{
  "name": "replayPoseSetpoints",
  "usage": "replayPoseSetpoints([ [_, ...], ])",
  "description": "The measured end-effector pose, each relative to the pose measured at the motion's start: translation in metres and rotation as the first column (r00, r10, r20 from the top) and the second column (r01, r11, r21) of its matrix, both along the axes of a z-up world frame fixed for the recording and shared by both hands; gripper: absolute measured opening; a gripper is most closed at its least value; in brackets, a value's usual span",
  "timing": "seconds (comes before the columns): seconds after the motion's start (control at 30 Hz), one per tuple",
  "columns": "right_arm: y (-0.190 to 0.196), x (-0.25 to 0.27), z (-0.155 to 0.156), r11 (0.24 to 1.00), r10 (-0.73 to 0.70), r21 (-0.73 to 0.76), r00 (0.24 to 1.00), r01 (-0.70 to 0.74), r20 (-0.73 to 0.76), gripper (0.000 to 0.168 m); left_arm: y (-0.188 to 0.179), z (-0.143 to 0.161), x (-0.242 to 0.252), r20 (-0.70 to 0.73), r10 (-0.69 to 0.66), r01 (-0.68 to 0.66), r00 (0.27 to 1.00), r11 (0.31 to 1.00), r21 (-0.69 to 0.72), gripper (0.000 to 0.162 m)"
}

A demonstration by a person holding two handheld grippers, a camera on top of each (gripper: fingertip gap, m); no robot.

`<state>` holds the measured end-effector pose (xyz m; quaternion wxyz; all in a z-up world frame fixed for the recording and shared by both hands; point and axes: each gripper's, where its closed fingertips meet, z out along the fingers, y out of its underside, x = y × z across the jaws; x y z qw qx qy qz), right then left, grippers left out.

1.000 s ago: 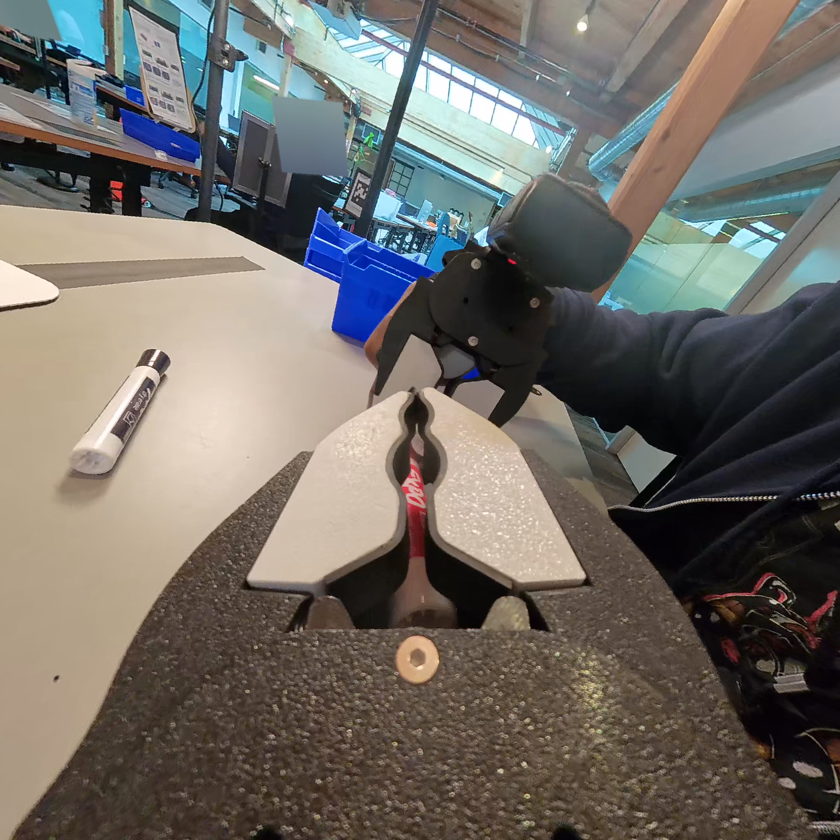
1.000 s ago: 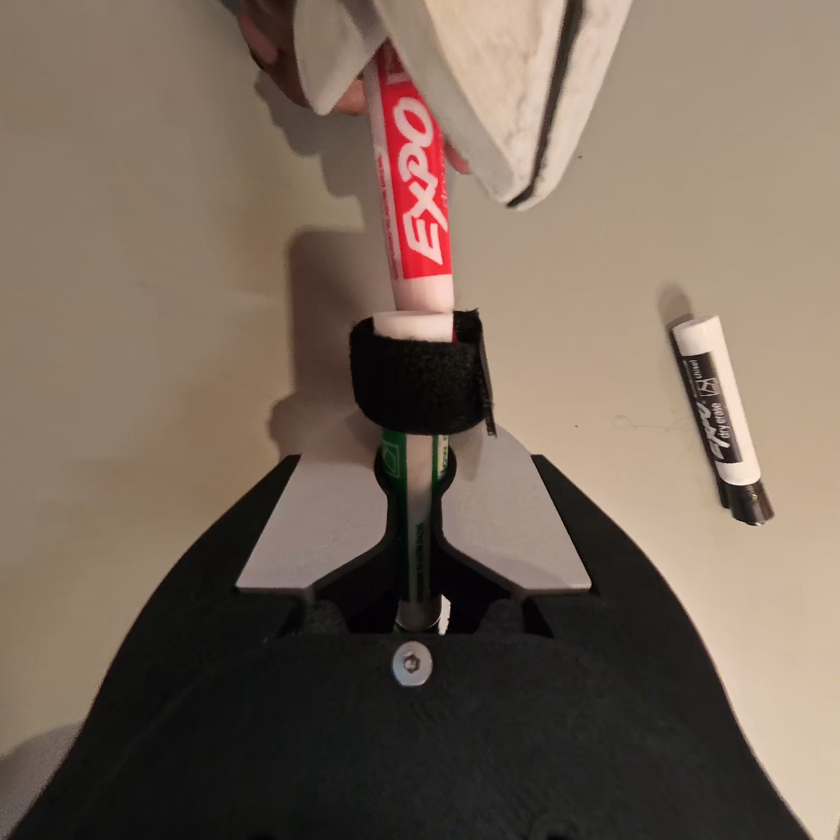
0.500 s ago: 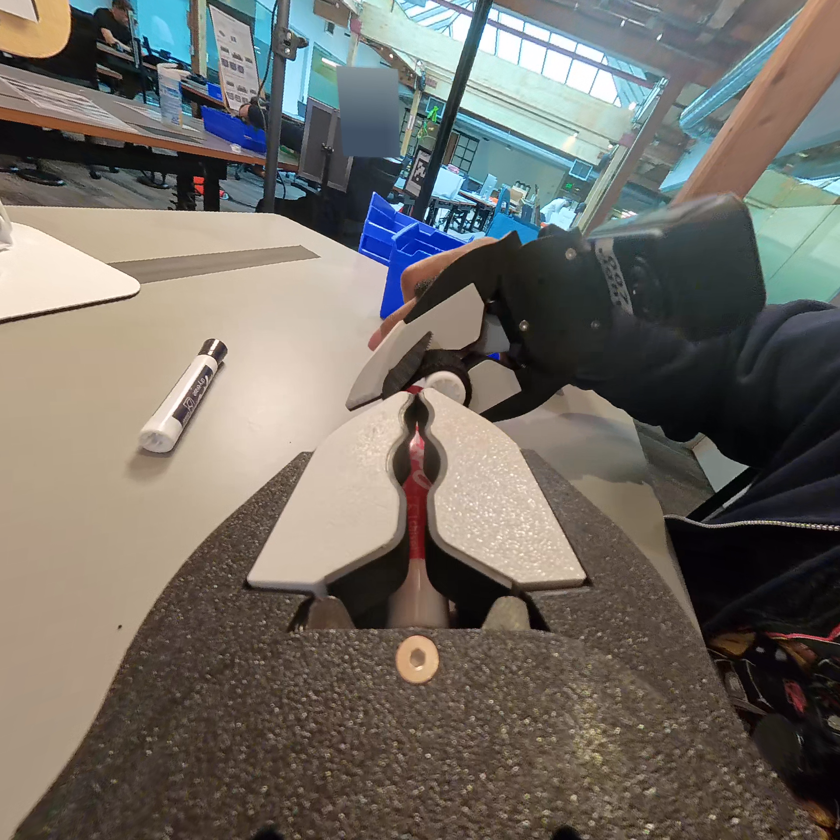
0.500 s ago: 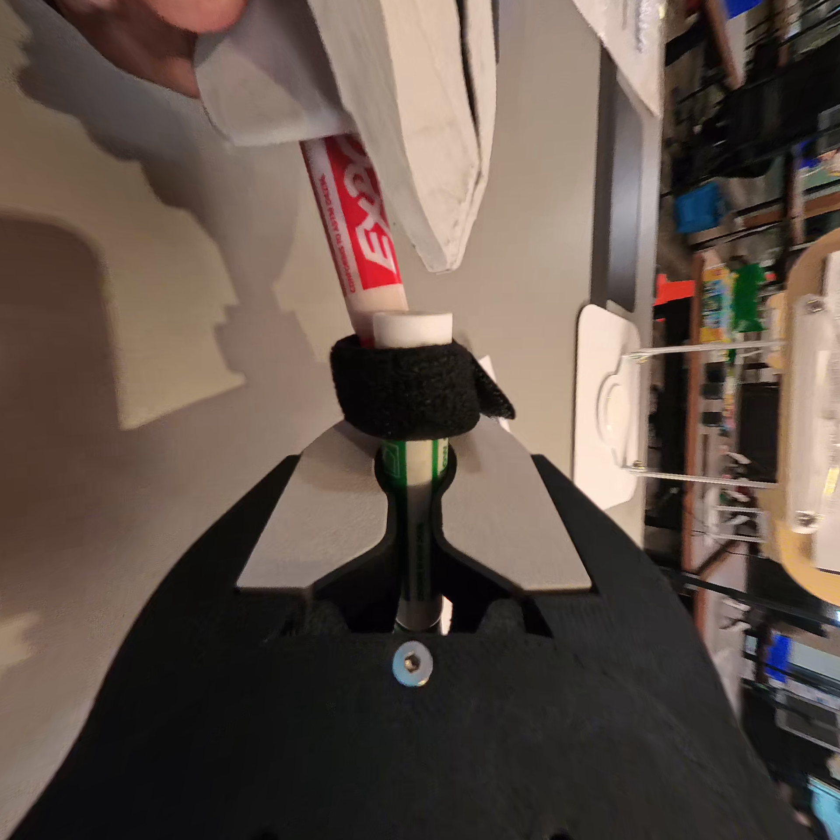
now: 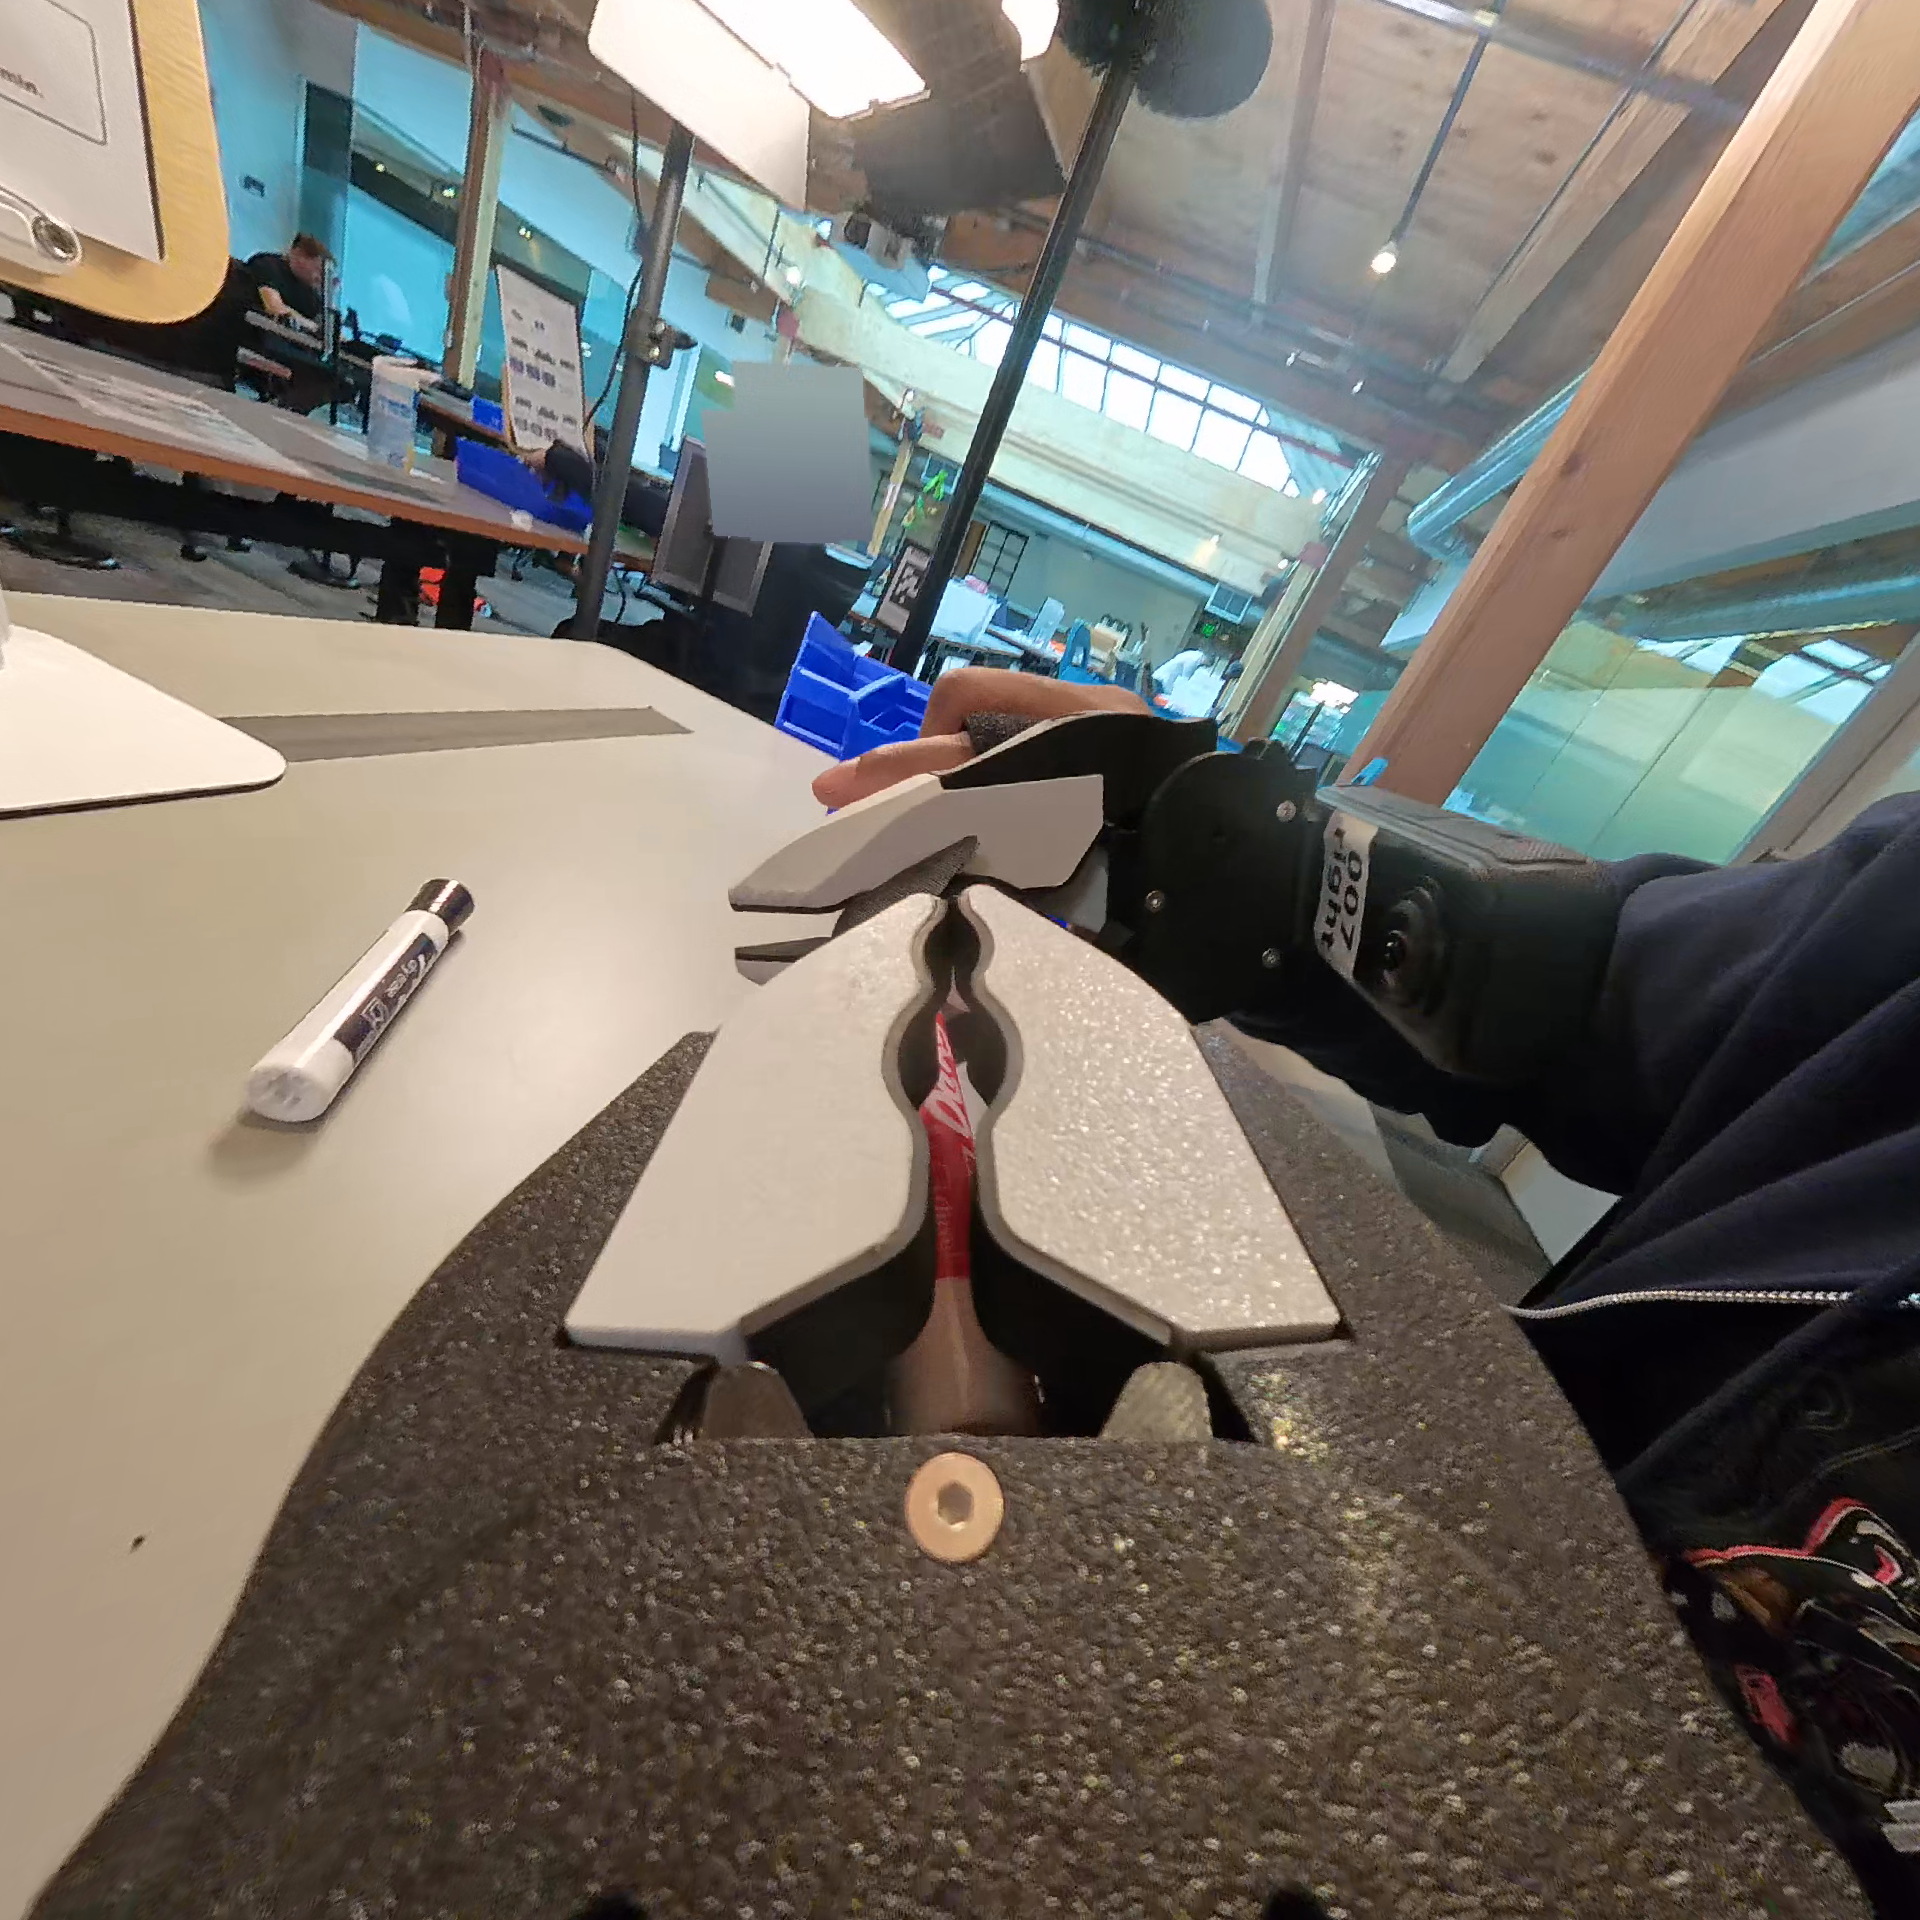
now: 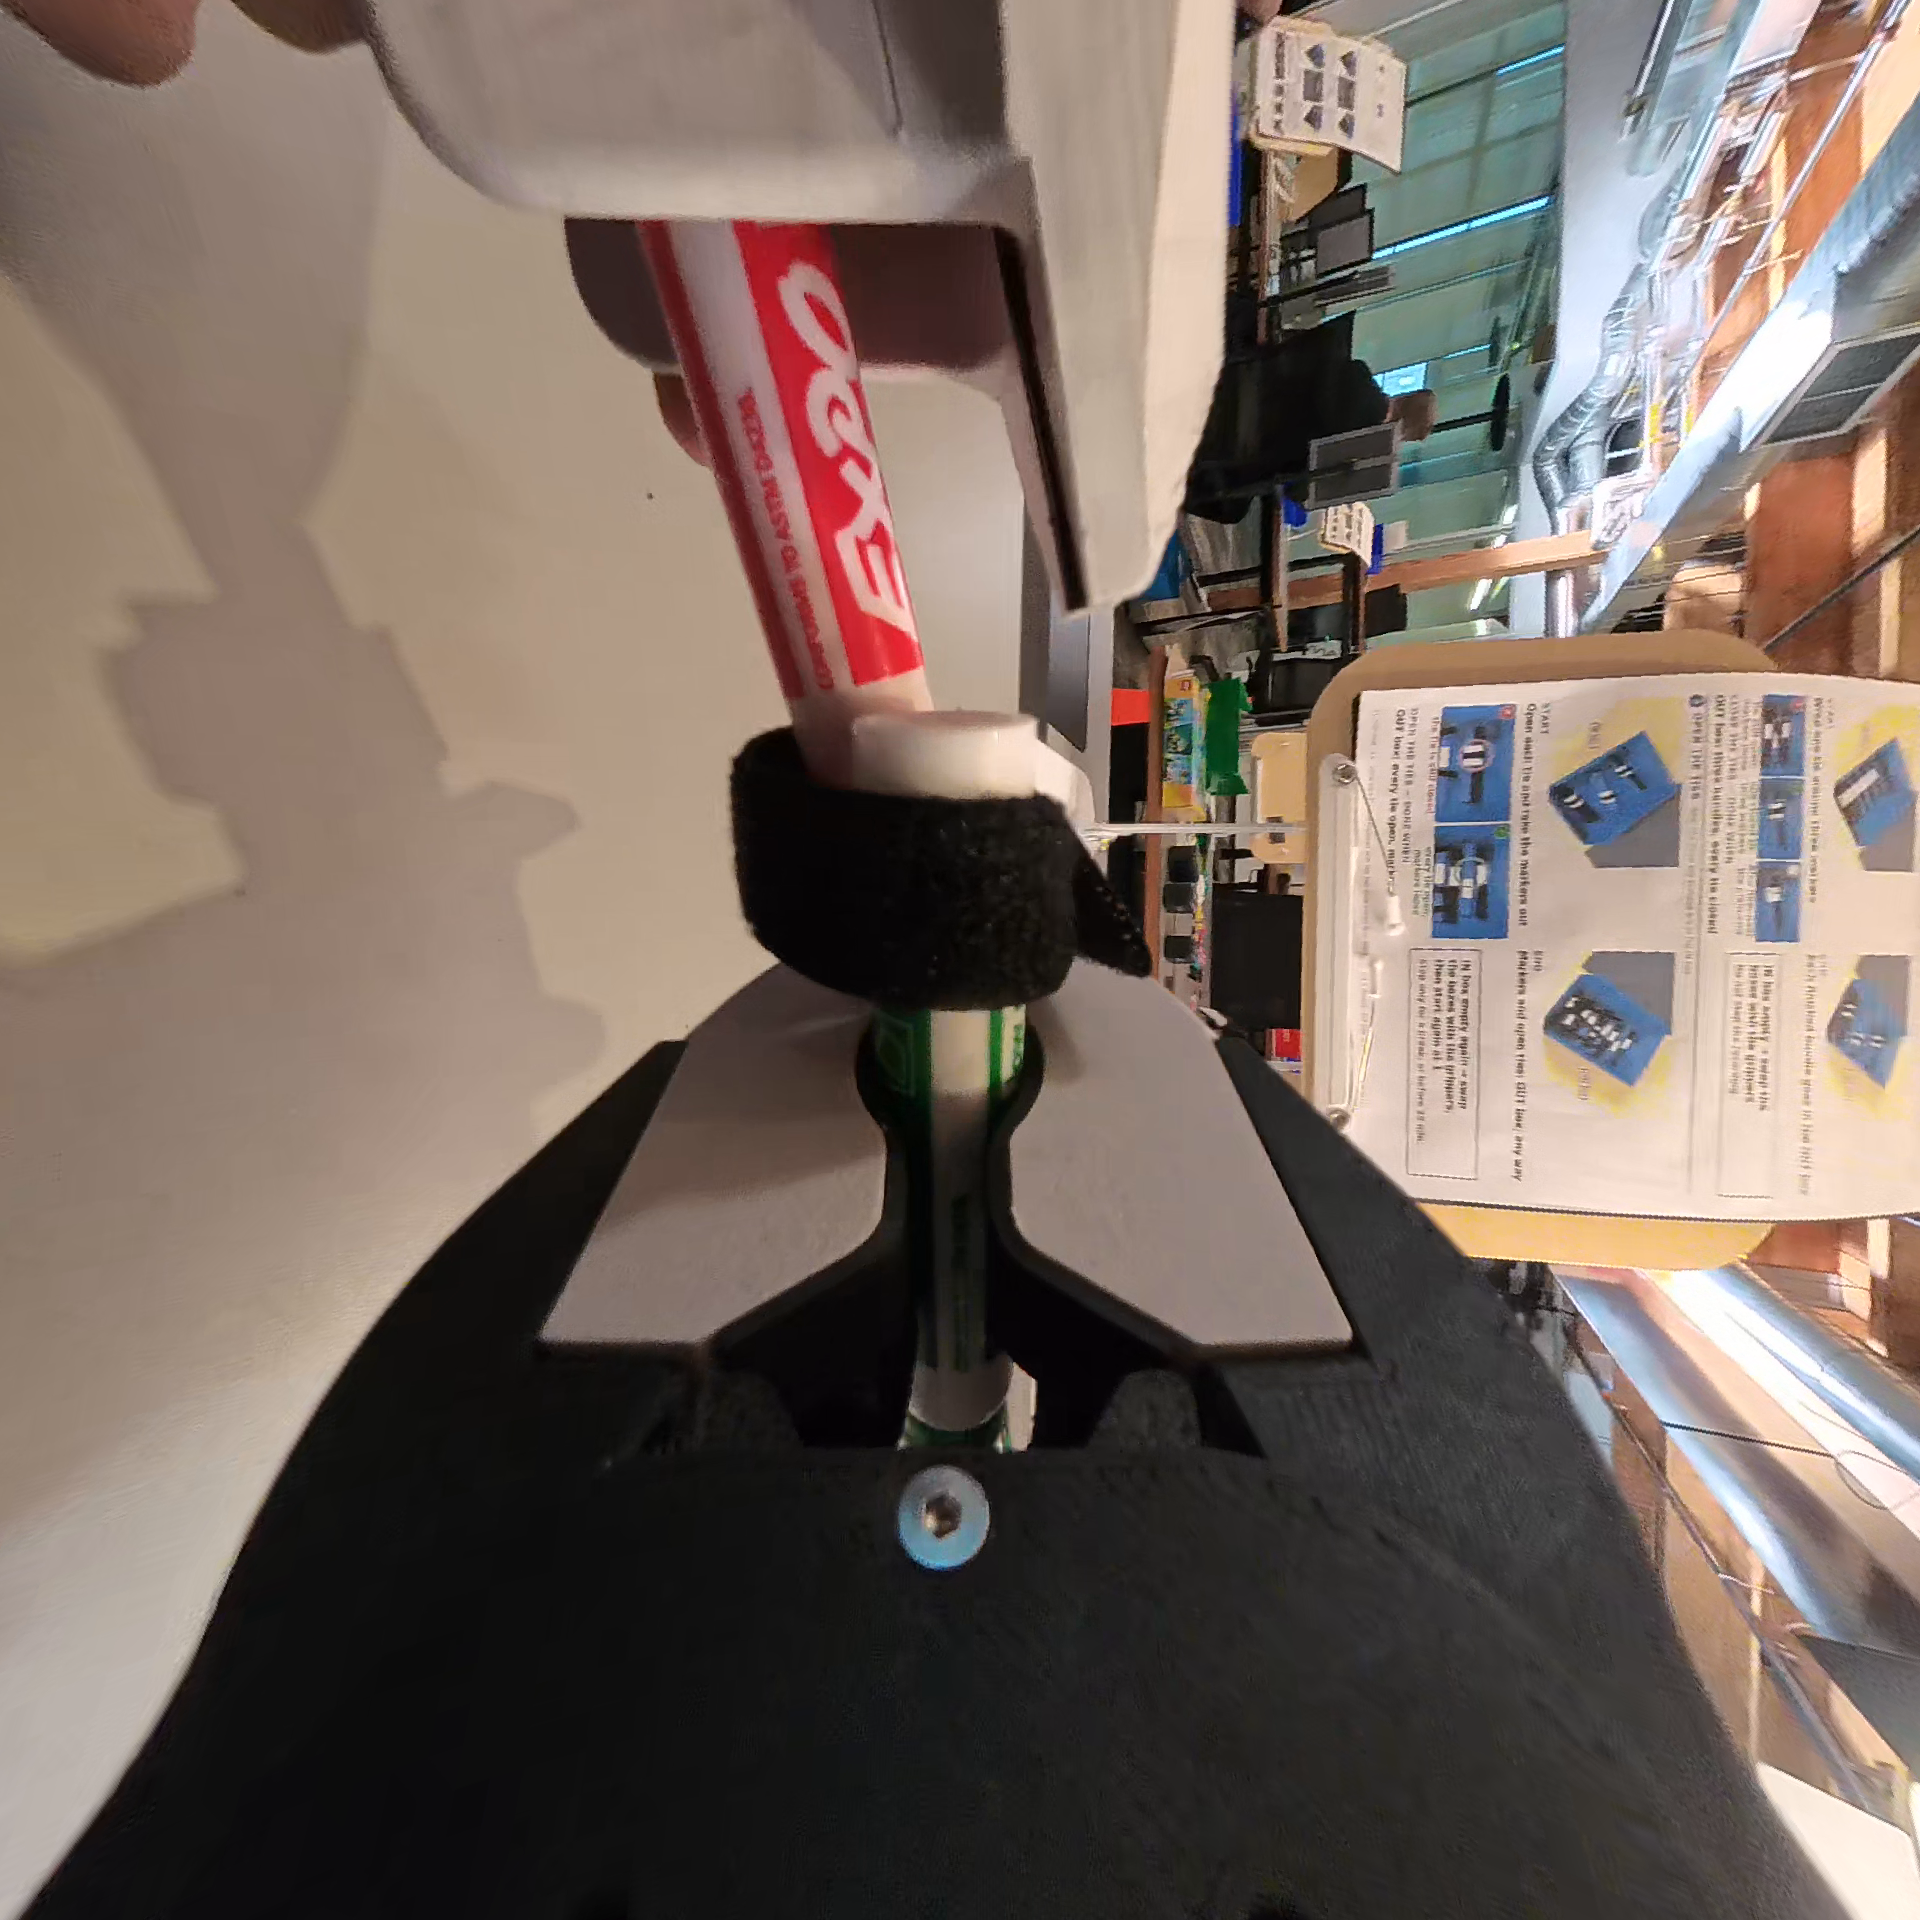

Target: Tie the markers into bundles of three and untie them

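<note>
My left gripper (image 5: 954, 914) is shut on a red marker (image 5: 951, 1153). In the right wrist view that red marker (image 6: 805, 468) sticks out of the left gripper's pale fingers (image 6: 935, 156) and its end sits inside a black fabric strap loop (image 6: 914, 883). My right gripper (image 6: 951, 1039) is shut on a green marker (image 6: 956, 1195) whose white end (image 6: 940, 753) passes through the same loop. In the left wrist view the right gripper (image 5: 914, 852) lies on its side just beyond my left fingertips. A black marker (image 5: 358, 1003) lies loose on the grey table (image 5: 520, 810) to the left.
A white stand base (image 5: 114, 727) sits at the far left of the table. Blue bins (image 5: 842, 686) stand past the table's far edge. A wooden board with an instruction sheet (image 6: 1621, 935) stands at the right in the right wrist view. The person's dark sleeve (image 5: 1714, 1039) is at right. Spacing between my two grippers at the tips: around 7 cm.
The right gripper has rolled further onto its side with the green marker and strap, and the red marker's end now sits in the loop. The left view has tilted upward.
</note>
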<state>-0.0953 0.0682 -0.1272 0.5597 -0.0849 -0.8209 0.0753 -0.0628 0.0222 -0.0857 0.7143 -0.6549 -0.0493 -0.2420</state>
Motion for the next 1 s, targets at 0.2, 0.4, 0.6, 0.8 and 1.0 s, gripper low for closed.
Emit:
replayPoseSetpoints([
  [0.2,-0.002,-0.001,0.015,0.999,0.015,0.03,0.995,-0.012,-0.097,0.01,-0.006,0.01,-0.002,0.038,-0.038,0.034,0.999,0.995,0.096,0.0],
  [0.4,-0.005,-0.002,0.026,0.994,0.027,0.112,0.981,-0.006,-0.193,0.011,-0.011,0.019,-0.004,0.05,-0.017,0.009,0.999,0.987,0.164,0.0],
  [0.6,-0.006,-0.004,0.035,0.979,0.034,0.204,0.962,0.023,-0.272,0.011,-0.016,0.025,-0.011,0.061,0.047,-0.059,0.997,0.976,0.207,0.0],
  [0.8,-0.009,-0.006,0.042,0.951,0.061,0.305,0.943,0.045,-0.328,0.011,-0.016,0.024,-0.009,0.089,0.022,-0.041,0.996,0.974,0.221,0.0],
  [1.0,-0.01,-0.008,0.047,0.938,0.066,0.34,0.933,0.063,-0.355,0.01,-0.016,0.023,-0.011,0.132,0.002,-0.033,0.991,0.973,0.228,0.0],
])
